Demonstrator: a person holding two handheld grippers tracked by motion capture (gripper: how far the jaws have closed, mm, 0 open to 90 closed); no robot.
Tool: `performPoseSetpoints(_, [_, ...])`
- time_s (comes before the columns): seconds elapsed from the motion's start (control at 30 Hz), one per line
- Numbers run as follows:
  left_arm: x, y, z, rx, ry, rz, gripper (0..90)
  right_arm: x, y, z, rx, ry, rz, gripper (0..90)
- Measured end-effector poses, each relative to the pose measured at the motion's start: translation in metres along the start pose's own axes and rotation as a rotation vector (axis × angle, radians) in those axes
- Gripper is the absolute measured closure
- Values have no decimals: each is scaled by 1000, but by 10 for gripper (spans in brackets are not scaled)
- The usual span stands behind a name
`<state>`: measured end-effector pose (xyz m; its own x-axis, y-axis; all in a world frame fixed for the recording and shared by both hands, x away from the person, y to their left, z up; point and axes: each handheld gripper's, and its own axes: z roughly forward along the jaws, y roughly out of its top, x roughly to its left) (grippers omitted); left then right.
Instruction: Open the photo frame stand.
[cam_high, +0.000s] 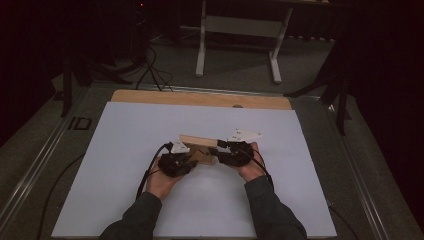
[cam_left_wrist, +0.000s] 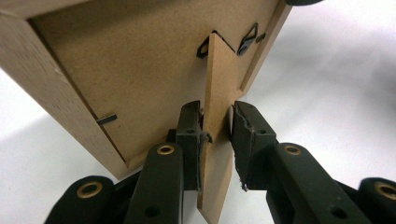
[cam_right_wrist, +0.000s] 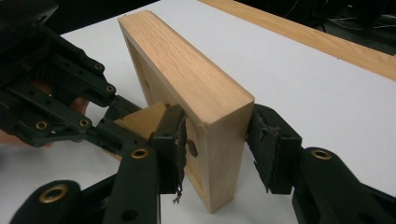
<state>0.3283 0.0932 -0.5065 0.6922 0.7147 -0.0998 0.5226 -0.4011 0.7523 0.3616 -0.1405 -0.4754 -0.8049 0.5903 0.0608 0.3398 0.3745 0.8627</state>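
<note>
A wooden picture frame (cam_high: 198, 143) stood on edge in the middle of the white sheet (cam_high: 125, 150). The left gripper (cam_left_wrist: 215, 122) pinched the frame's back stand (cam_left_wrist: 217, 84). The right gripper (cam_right_wrist: 217, 135) squeezed the frame's right side edge.

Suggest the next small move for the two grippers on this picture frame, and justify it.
Probably swing the stand farther out from the backing with the left gripper, whose jaws sit around it, while the right gripper steadies the upright picture frame by its side.
</note>
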Motion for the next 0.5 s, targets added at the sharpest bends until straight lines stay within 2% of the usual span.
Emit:
performPoseSetpoints(0.07, [1, -2, -1, -20, -16, -21, 728, 1, 0, -1, 3, 0, -2, 564])
performPoseSetpoints(0.17, [6, -7, -4, -50, -63, -73, 709, 3, -1, -1, -3, 8, -3, 554])
performPoseSetpoints(0.23, [7, -10, -5, -62, -80, -89, 700, 4, -2, -2, -7, 13, -4, 541])
performPoseSetpoints(0.5, [4, -16, -9, -67, -97, -93, 662, 12, -5, -4, -5, 29, -12, 504])
